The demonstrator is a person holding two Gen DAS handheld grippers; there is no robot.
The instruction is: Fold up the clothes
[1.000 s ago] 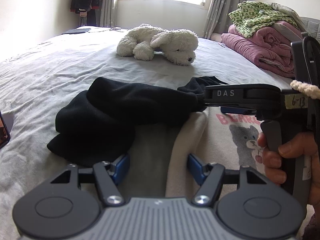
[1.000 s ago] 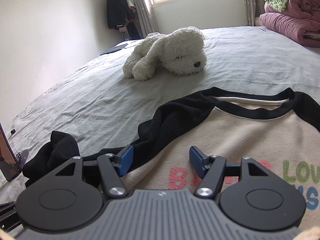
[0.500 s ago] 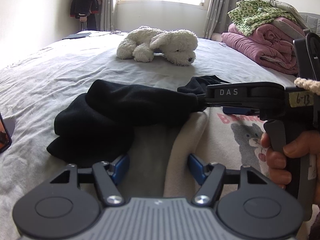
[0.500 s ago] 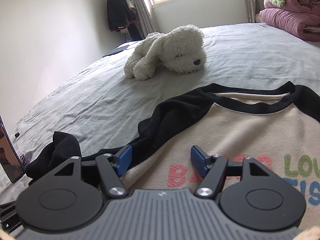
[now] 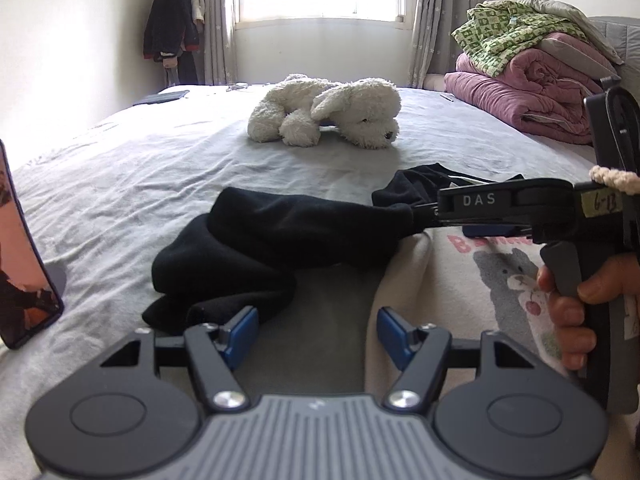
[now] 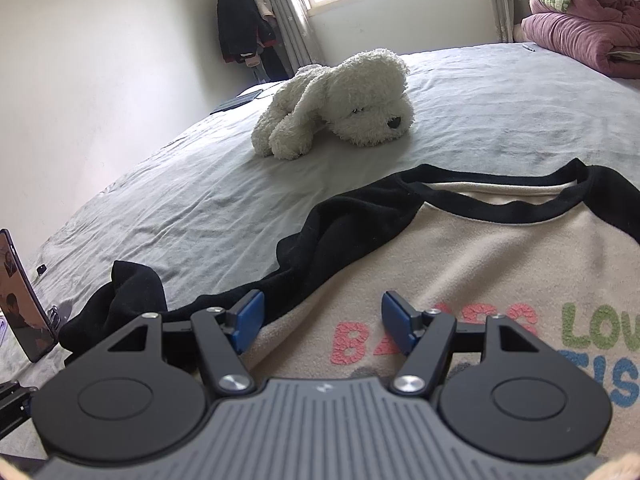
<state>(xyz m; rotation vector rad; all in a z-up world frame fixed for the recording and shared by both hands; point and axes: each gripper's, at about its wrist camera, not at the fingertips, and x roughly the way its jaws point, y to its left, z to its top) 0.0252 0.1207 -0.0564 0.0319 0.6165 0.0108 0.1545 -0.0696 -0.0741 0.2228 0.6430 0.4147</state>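
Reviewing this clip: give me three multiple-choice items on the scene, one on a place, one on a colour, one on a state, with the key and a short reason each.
1. Where does the white plush dog lie?
A. on the grey bed sheet, beyond the shirt
B. on top of the pink quilt
C. on the floor under the window

2. What colour are the sleeve and neckband of the beige shirt?
A. red
B. black
C. green

3. How does the right claw stand?
A. shut on the sleeve
B. shut on the plush dog
C. open, with nothing pinched

Key: 1 A, the dog rests on the sheet past the shirt's collar. 2 B, the bunched sleeve and the neckband are both black. 3 C, its blue pads stand apart above the shirt front.
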